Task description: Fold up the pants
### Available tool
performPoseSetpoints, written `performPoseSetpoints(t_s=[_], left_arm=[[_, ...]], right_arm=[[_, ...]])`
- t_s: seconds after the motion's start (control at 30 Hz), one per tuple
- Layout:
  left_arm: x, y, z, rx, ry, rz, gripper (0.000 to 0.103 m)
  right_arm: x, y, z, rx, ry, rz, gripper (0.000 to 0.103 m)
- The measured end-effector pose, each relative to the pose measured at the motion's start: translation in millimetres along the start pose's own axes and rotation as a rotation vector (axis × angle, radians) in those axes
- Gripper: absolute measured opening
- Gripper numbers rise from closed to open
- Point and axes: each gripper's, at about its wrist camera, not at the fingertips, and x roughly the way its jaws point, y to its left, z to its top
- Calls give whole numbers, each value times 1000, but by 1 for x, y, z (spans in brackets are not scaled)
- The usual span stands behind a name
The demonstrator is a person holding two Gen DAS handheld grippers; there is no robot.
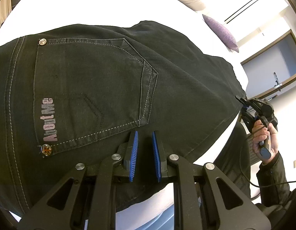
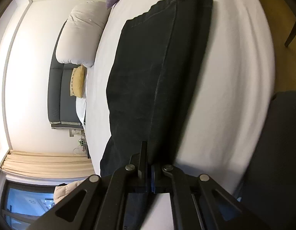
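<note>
step: pants [image 1: 109, 80] lie on bed [image 1: 90, 5], folded lengthwise | left tool [image 1: 145, 140] slightly apart above seat, nothing clamped | right tool [image 2: 148, 164] together at leg end, grip on cloth cannot be told | next: leg end is to be carried toward waist

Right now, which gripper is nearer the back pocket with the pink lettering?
Left. The left gripper sits just below the back pocket; the right gripper is far off at the pants' other end.
</note>
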Motion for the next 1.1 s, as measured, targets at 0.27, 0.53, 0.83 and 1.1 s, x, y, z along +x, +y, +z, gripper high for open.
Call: performPoseSetpoints(t_s=[0.27,0.53,0.83,1.1], left_arm=[[1,3,-1,-7,-9,-14,15],[1,3,-1,-6,-9,-7,15],[0,-1,0,2,-2,1,15],[-1,3,-1,-7,-11,-15,15]], right_arm=[[-9,-5,9,-22,-8,30,10],[-39,-26,63,123,-190,79,14],[-43,-40,66,136,-206,1,2],[-57,-14,65,-55,-199,-199,28]])
